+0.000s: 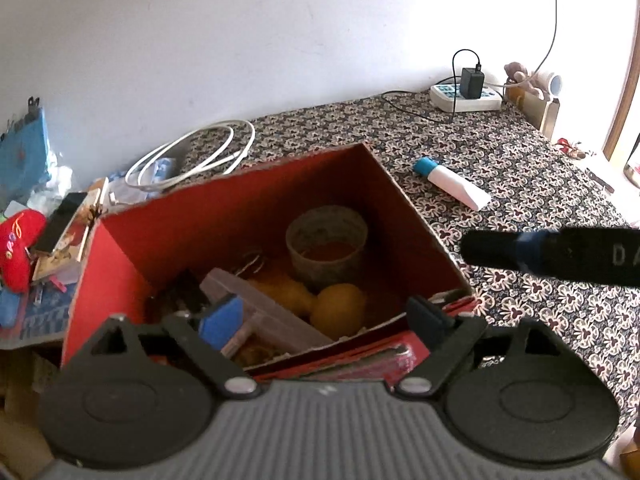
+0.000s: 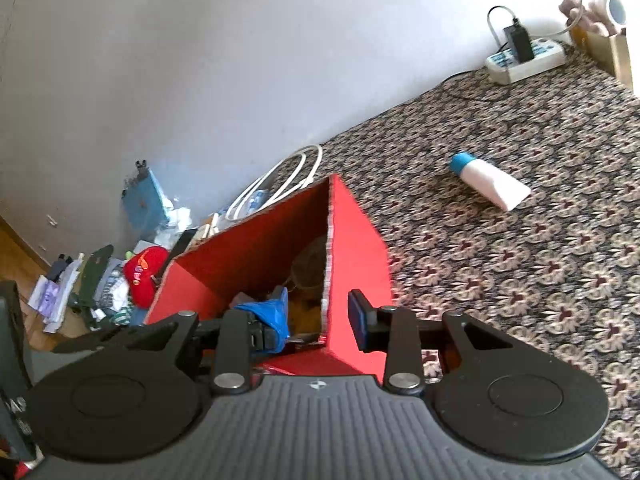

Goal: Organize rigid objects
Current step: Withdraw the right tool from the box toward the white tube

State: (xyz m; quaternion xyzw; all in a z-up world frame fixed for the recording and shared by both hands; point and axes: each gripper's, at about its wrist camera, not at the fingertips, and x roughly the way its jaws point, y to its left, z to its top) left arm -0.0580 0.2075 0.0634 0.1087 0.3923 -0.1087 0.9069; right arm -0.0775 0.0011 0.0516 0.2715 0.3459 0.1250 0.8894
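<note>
An open red cardboard box point(image 1: 132, 256) stands on the patterned cloth. It holds a tape roll point(image 1: 326, 240), yellow rounded items point(image 1: 340, 308), a grey flat case point(image 1: 260, 312) and a blue item point(image 1: 222, 322). My left gripper point(image 1: 306, 320) hovers over the box's near side, open wide with nothing between its fingers. My right gripper point(image 2: 312, 324) is open astride the box's point(image 2: 360, 248) near corner, one finger inside and one outside, and the pads are off the wall. A white tube with a blue cap point(image 1: 452, 184) point(image 2: 492, 184) lies on the cloth to the right of the box.
A power strip with a black charger point(image 1: 466, 96) point(image 2: 524, 58) sits by the far wall. A white cable coil point(image 1: 192, 156) point(image 2: 280, 184) lies behind the box. A red plush point(image 1: 18, 248) point(image 2: 144, 276) and loose clutter crowd the left. A black bar point(image 1: 552, 256) juts in from the right.
</note>
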